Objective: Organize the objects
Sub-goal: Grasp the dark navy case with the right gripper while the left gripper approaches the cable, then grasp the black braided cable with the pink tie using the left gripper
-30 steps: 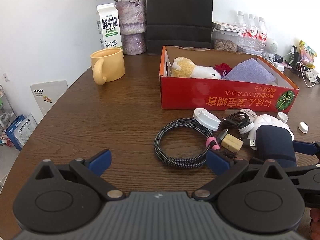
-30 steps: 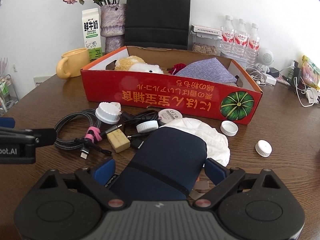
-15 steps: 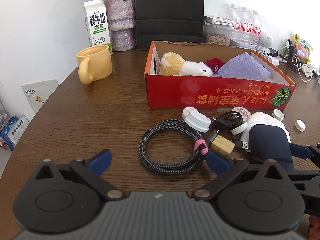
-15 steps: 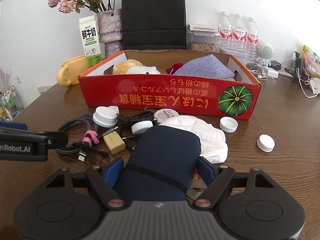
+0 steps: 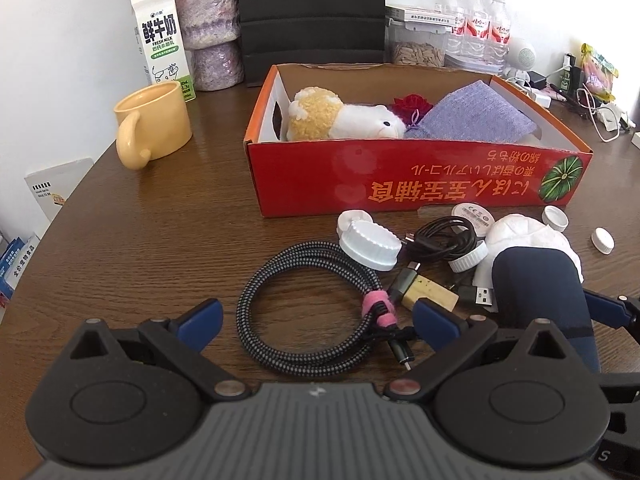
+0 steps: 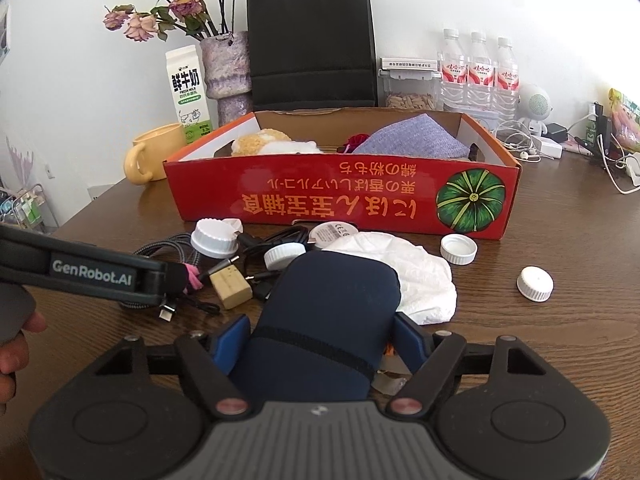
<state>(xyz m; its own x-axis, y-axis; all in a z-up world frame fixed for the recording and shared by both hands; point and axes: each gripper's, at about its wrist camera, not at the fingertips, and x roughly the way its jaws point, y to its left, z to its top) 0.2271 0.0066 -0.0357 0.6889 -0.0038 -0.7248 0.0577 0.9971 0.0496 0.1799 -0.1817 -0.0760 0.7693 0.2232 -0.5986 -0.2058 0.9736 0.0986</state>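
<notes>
Since a second ago my right claw (image 6: 322,346) has been closing, and its blue pads now sit against both sides of the navy pouch (image 6: 332,312), which fills the gap between them. My left claw (image 5: 316,320) has slid closer to the clutter; the coiled braided cable (image 5: 304,308) with its pink tie now lies partly between its wide-spread fingers, untouched.

The pouch rests on the table (image 5: 160,240) in front of the red cardboard box (image 6: 344,200), its far end over a crumpled white plastic bag (image 6: 420,276). Just left of it are a beige plug adapter (image 6: 232,286), a tangled black cable (image 5: 444,240) and several white bottle caps (image 6: 458,249). Inside the box lie a plush toy (image 5: 340,120), something dark red and a lilac fabric pouch (image 5: 472,120). A yellow mug (image 5: 154,120) stands left of the box, well apart from it.
</notes>
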